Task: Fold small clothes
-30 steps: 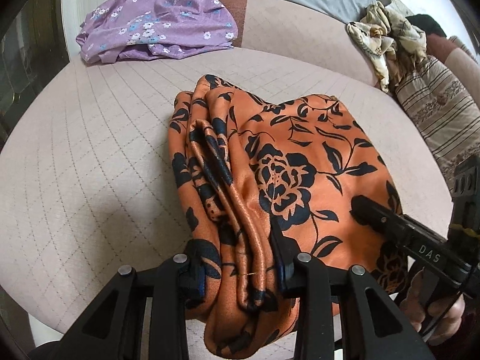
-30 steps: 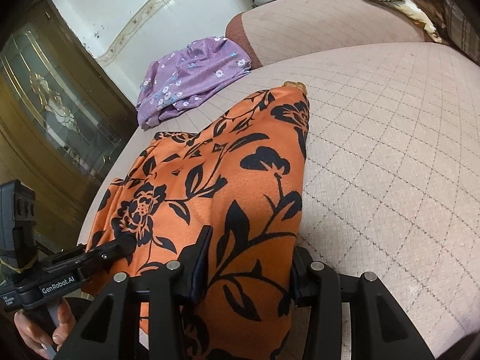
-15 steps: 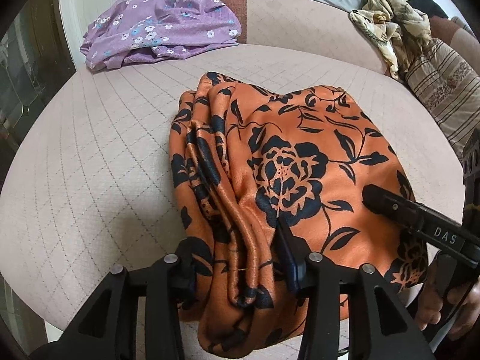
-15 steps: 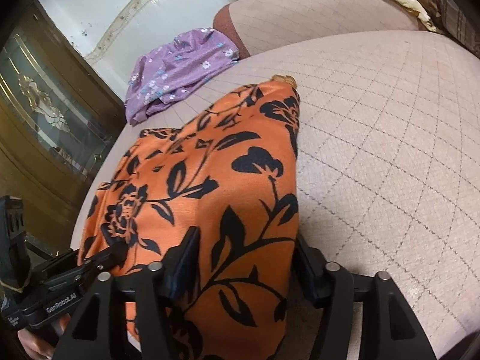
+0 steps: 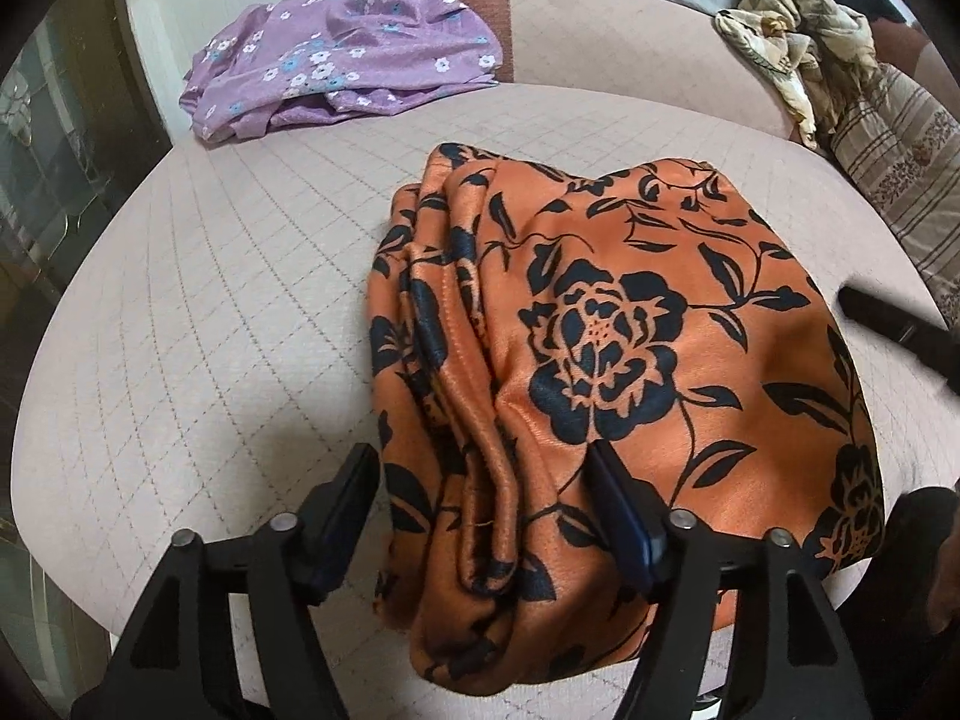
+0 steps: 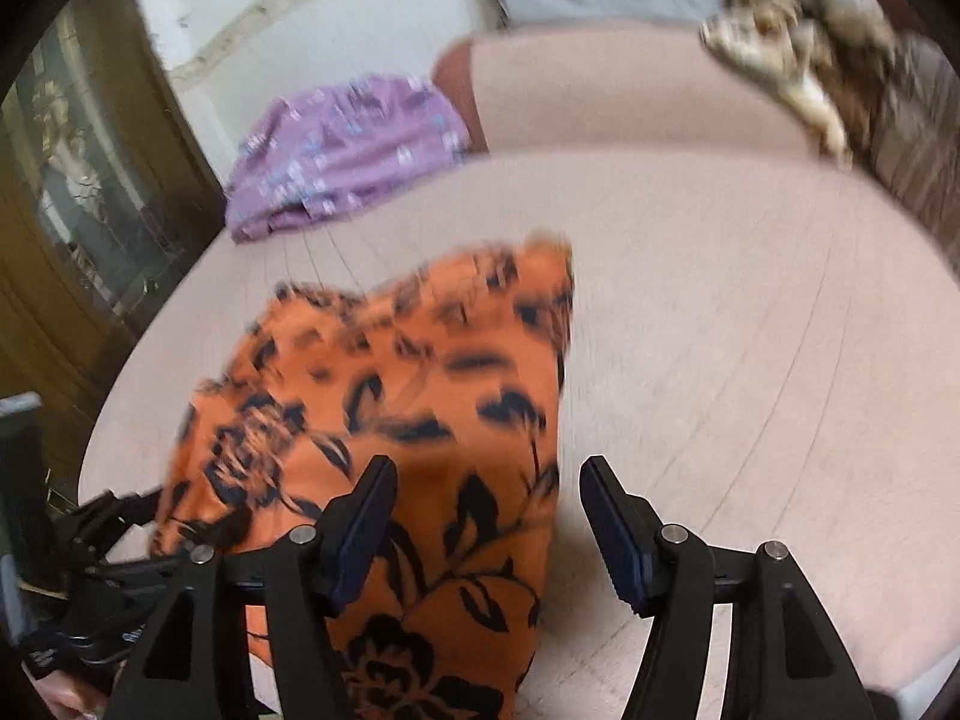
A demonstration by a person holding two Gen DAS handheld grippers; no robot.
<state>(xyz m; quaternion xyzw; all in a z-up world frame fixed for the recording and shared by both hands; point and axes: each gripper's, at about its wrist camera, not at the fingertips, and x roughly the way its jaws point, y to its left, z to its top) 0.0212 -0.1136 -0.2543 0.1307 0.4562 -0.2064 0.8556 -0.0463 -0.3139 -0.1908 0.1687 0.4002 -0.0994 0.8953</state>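
Between the spread fingers of the left gripper (image 5: pixel 483 495) lies the bunched edge of the orange floral cloth (image 5: pixel 606 336), not pinched. Right gripper (image 6: pixel 486 519) is wide open too, holding nothing; the cloth's right edge sits between its fingers. Beyond both, a purple garment (image 5: pixel 342 60) rests on the quilted cushion (image 5: pixel 210 312).

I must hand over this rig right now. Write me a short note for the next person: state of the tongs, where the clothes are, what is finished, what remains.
Left tongs: open, straddling the bunched near edge of the orange floral garment, not clamped.
Right tongs: open, over the garment's right edge; the view is blurred by motion.
The orange garment lies folded in layers on the quilted cushion, its near end hanging over the front edge.
The purple floral garment lies folded at the far left.
A beige patterned cloth lies crumpled at the far right; probably next to fold.
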